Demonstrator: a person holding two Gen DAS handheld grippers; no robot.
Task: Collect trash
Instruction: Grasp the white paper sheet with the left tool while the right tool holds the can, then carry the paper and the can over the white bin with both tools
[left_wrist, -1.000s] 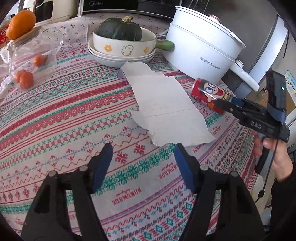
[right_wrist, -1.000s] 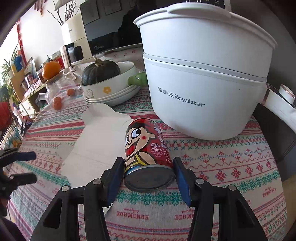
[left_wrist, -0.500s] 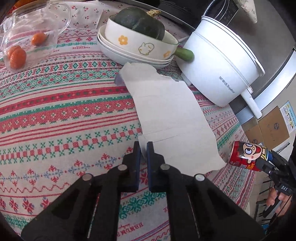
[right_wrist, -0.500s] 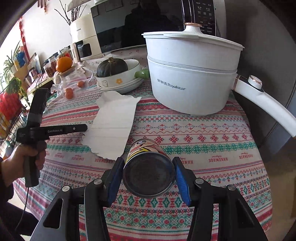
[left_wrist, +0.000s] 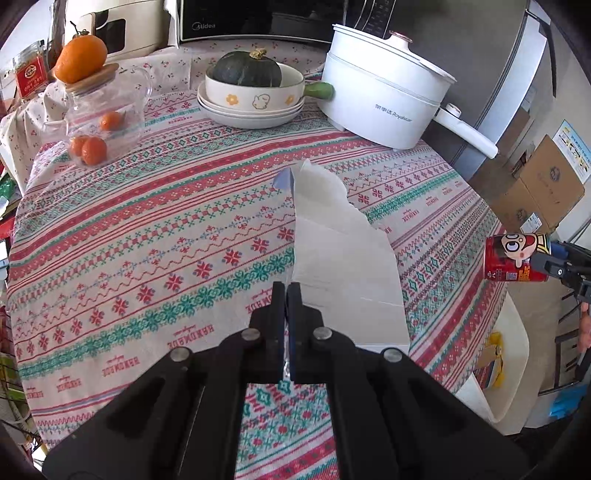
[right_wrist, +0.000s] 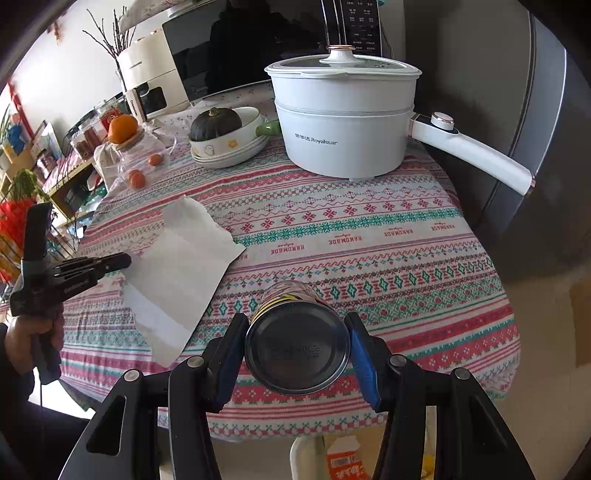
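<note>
My left tool has just closed its jaws, and they now pinch the near left edge of the torn white paper sheet, which rises out of the grip and slopes away ahead and to the right of the tool, its far corner lifted off the cloth. Ahead and to the left of this tool the patterned bench is bare up to the glass jar of small oranges, so I have open room on that side. Farther ahead stand the stacked bowls with the dark squash and the white electric pot, whose handle overhangs the far right bench edge. My right tool holds the red cartoon can at a middling spread, one pad on each side of its wall, its dark base facing the camera. The left view shows that can in the air past the right bench edge, clear of the cloth. Directly below the right tool the curved near bench edge drops to the floor, where a white bin stands beside the bench. To the left of the right tool, the left tool touches the sheet's edge.
</note>
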